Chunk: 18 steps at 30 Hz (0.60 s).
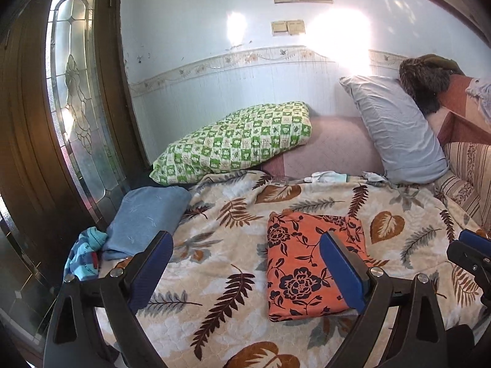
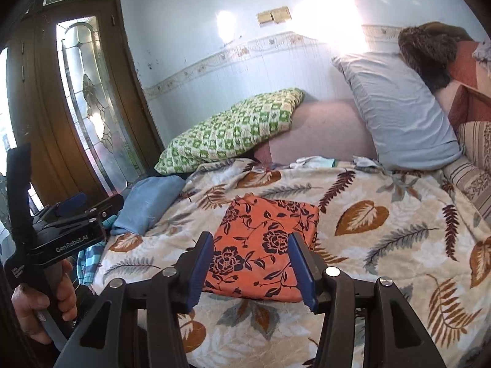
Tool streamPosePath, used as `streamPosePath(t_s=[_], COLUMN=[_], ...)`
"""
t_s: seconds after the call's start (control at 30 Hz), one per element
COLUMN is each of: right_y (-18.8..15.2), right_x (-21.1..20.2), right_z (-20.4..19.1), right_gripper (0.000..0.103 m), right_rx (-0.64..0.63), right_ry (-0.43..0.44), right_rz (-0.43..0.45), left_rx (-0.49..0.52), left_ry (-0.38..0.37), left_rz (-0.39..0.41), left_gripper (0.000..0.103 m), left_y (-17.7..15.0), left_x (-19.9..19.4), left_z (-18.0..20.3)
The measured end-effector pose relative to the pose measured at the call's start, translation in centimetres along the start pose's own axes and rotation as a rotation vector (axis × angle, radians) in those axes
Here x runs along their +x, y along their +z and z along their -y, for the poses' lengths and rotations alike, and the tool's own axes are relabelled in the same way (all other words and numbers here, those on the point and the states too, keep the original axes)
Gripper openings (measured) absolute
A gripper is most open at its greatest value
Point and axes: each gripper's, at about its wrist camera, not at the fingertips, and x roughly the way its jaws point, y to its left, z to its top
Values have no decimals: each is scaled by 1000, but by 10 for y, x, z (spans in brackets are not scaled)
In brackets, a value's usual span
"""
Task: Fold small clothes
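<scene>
An orange cloth with dark flowers (image 1: 307,263) lies folded into a neat rectangle on the leaf-patterned blanket (image 1: 221,239). It also shows in the right wrist view (image 2: 264,245). My left gripper (image 1: 245,270) is open and empty, held above the blanket, with its right finger over the cloth's right part. My right gripper (image 2: 250,271) is open and empty, hovering just in front of the cloth's near edge. The left gripper also shows at the left of the right wrist view (image 2: 73,211), held by a hand.
A folded blue cloth (image 1: 147,214) and a striped turquoise garment (image 1: 84,254) lie at the bed's left edge. Small pale clothes (image 1: 328,177) lie at the back. A green checked pillow (image 1: 236,141) and a grey pillow (image 1: 396,128) lean behind. A wooden glass door (image 1: 70,107) stands left.
</scene>
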Motion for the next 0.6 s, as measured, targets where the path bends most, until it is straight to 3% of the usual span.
streamPosePath(t_s=[0.23, 0.6], right_y=[3, -3], right_x=[-24, -21], right_z=[-16, -19], right_gripper=[57, 57], right_rx=[-24, -22], right_ry=[5, -3], right_rz=[40, 40], left_rx=[-16, -88], left_ry=[36, 44], left_rz=[47, 47], left_gripper=[101, 101], left_y=[7, 13], left_x=[-30, -42], left_z=[-4, -21])
